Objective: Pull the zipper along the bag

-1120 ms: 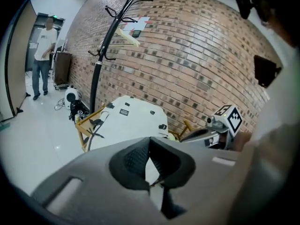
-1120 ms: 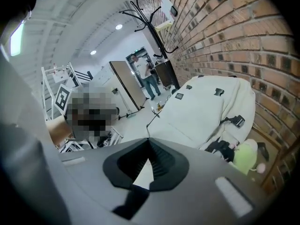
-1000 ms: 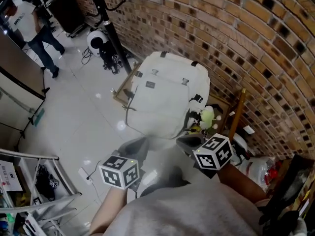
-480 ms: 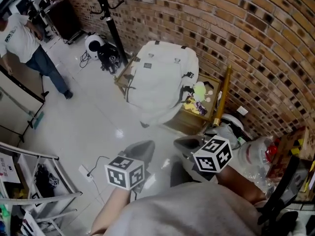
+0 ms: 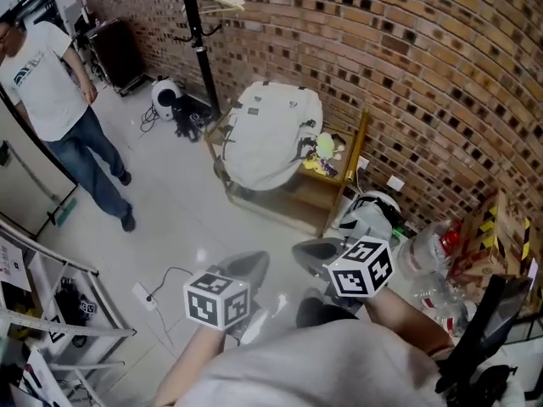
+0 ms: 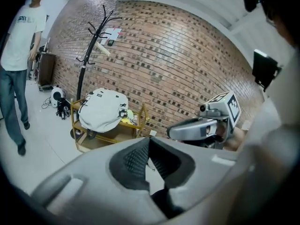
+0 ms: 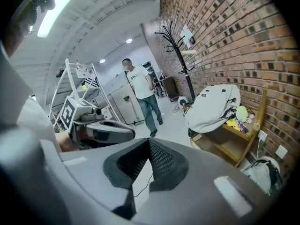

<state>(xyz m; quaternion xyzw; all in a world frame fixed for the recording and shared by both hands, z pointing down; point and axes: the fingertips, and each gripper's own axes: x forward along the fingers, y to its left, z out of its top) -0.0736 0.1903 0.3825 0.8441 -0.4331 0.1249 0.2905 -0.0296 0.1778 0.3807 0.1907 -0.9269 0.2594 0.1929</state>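
White fabric backpack [image 5: 276, 134] sits well apart from the closed, empty left claw [image 6: 149, 142] and right claw [image 7: 149, 142]: approach before pinching its zipper.

A black coat stand [image 5: 197, 32] stands near the brick wall [image 5: 407, 75], a low wooden shelf [image 5: 335, 195] beside it carries a yellow-green soft toy [image 5: 325, 145], a person [image 5: 59, 100] in white shirt and jeans stands on the pale floor [image 5: 170, 219], and a white power strip [image 5: 142, 295] lies there.
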